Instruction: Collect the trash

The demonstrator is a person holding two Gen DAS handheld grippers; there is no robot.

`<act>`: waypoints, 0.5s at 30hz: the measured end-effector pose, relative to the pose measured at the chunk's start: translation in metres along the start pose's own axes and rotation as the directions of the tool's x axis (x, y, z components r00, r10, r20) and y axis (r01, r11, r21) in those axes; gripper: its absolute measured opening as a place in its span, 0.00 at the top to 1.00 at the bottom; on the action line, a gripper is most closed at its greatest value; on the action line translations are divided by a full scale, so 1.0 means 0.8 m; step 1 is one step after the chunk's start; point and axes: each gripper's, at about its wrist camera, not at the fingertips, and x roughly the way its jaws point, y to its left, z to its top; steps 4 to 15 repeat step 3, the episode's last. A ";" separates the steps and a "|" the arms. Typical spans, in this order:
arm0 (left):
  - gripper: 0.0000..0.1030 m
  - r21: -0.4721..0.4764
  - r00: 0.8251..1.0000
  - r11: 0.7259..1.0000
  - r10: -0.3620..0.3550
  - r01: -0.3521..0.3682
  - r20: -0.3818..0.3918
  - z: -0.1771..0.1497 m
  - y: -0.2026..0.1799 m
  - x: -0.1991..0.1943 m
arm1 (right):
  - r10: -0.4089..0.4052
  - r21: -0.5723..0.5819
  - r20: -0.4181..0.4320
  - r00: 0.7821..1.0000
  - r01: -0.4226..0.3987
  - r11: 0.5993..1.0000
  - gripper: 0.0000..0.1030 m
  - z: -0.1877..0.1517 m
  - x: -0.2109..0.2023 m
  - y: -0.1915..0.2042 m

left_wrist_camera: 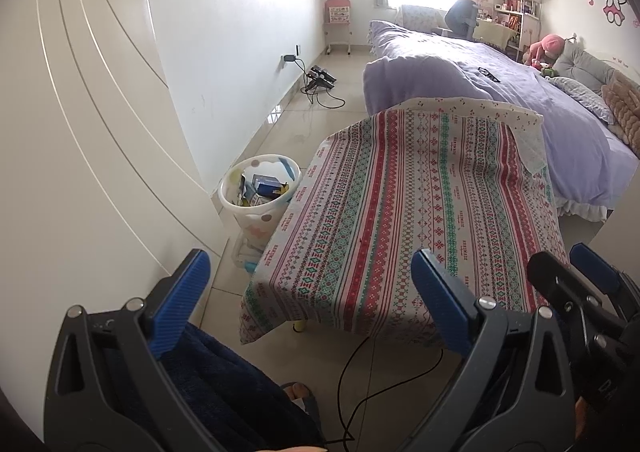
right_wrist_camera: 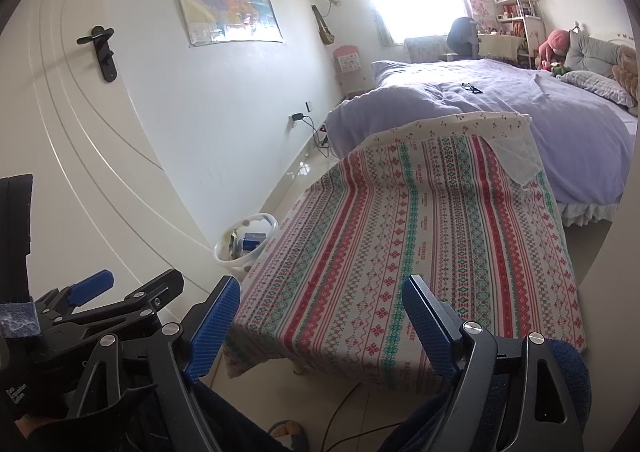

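A: Where was the trash (left_wrist_camera: 262,187) at that point?

B: All in the bin (left_wrist_camera: 236,207), which stood on the floor just left of the tabletop (left_wrist_camera: 400,211), touching or nearly touching the hanging cloth. The tabletop itself carried only its striped cloth and a folded floral one at the far end.

A: And the tongs?

B: Both pairs were held low at the near end of the tabletop, well apart from the bin. The left tongs (left_wrist_camera: 310,300) gaped wide with nothing between them; the right tongs (right_wrist_camera: 320,328) were spread just as wide and also gripped nothing.

A: What did the trash look like?

B: A blue carton lay uppermost, with something yellow and black beside it and thin upright pieces against the bin's left wall. It was too small to name beyond that. The bin was white plastic with coloured dots and a rim that dipped into a handle cut-out.

A: How would it have handled, do you think?

B: Light, I'd judge. The carton looked stiff enough to pinch across its narrow faces, while wrappers would crumple and could slip. The bin's smooth wall seemed slippery, so the rim beside the handle cut-out looked like the best place to take hold, keeping it upright so nothing spilled.
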 end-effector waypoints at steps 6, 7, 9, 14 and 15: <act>0.03 0.003 1.000 1.000 0.013 -0.013 -0.006 0.001 0.000 0.003 | 0.002 0.003 -0.005 1.000 -0.002 1.000 0.18 0.000 0.002 -0.001; 0.03 0.003 1.000 1.000 0.013 -0.013 -0.006 0.001 0.000 0.003 | 0.002 0.003 -0.005 1.000 -0.002 1.000 0.18 0.000 0.002 -0.001; 0.03 0.003 1.000 1.000 0.013 -0.013 -0.006 0.001 0.000 0.003 | 0.002 0.003 -0.005 1.000 -0.002 1.000 0.18 0.000 0.002 -0.001; 0.03 0.003 1.000 1.000 0.013 -0.013 -0.006 0.001 0.000 0.003 | 0.002 0.003 -0.005 1.000 -0.002 1.000 0.18 0.000 0.002 -0.001; 0.03 0.003 1.000 1.000 0.013 -0.013 -0.006 0.001 0.000 0.003 | 0.002 0.003 -0.005 1.000 -0.002 1.000 0.18 0.000 0.002 -0.001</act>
